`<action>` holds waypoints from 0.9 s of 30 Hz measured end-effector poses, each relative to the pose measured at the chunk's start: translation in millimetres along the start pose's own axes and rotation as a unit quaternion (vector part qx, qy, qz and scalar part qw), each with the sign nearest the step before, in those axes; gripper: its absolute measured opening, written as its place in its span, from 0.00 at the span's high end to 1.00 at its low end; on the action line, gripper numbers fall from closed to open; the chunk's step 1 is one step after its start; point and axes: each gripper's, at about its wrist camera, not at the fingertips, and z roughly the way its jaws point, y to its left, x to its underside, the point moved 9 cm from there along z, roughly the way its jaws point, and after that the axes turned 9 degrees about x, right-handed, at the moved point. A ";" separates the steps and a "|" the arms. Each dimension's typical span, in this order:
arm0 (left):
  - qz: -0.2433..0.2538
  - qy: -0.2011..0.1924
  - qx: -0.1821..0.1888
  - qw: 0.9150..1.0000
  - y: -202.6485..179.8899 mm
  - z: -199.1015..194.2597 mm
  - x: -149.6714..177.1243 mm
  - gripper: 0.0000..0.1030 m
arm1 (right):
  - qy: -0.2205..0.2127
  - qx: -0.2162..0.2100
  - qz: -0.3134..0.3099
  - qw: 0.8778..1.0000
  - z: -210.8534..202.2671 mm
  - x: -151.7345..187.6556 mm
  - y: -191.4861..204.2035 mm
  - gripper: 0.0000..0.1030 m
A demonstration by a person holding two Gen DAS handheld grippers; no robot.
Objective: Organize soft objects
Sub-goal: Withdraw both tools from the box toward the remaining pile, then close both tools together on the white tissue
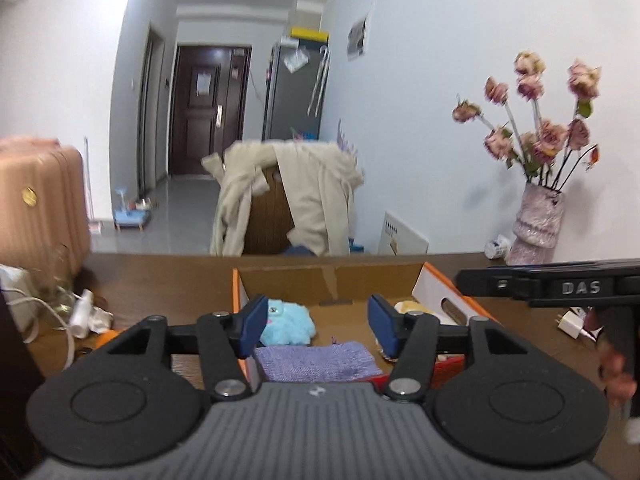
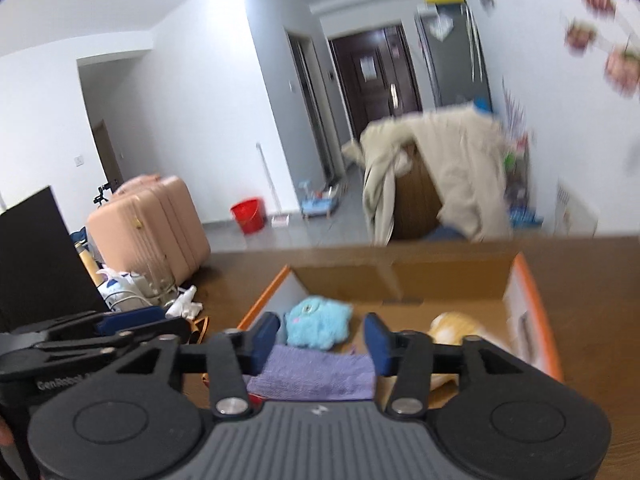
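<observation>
An open cardboard box with orange rims (image 1: 440,284) (image 2: 532,304) stands on the brown table. Inside lie a fluffy blue plush toy (image 1: 288,322) (image 2: 320,322), a purple knitted cloth (image 1: 316,364) (image 2: 316,374) and a yellow-orange plush (image 1: 412,306) (image 2: 456,326). My left gripper (image 1: 318,326) is open and empty, above the near end of the box over the purple cloth. My right gripper (image 2: 322,344) is open and empty too, also over the purple cloth. The right gripper shows at the right of the left wrist view (image 1: 552,286); the left gripper shows at the left of the right wrist view (image 2: 100,332).
A pink vase of dried roses (image 1: 538,224) stands at the table's far right, a white charger (image 1: 570,326) near it. White cables and clutter (image 1: 80,312) lie at the table's left. Beyond the table stand a chair draped with a beige coat (image 1: 304,192), pink suitcases (image 2: 152,220) and a red bucket (image 2: 250,214).
</observation>
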 end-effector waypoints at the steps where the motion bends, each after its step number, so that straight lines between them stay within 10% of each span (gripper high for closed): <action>1: 0.001 -0.006 -0.003 1.000 -4.9 -11.6 0.4 0.37 | -0.010 0.003 -0.008 1.000 -13.8 -2.1 -1.3 0.45; 12: 0.013 -0.031 0.004 0.999 -71.4 -109.2 49.8 0.20 | -0.090 0.030 -0.067 0.993 -152.1 43.4 -8.2 0.22; 24: 0.013 0.051 -0.002 0.999 -89.4 -120.5 130.2 0.20 | -0.038 0.033 -0.012 0.999 -192.2 161.7 -22.4 0.21; 27: 0.000 0.053 0.005 0.999 -87.0 -110.4 128.1 0.34 | -0.027 0.043 -0.011 0.999 -191.1 175.4 -26.6 0.21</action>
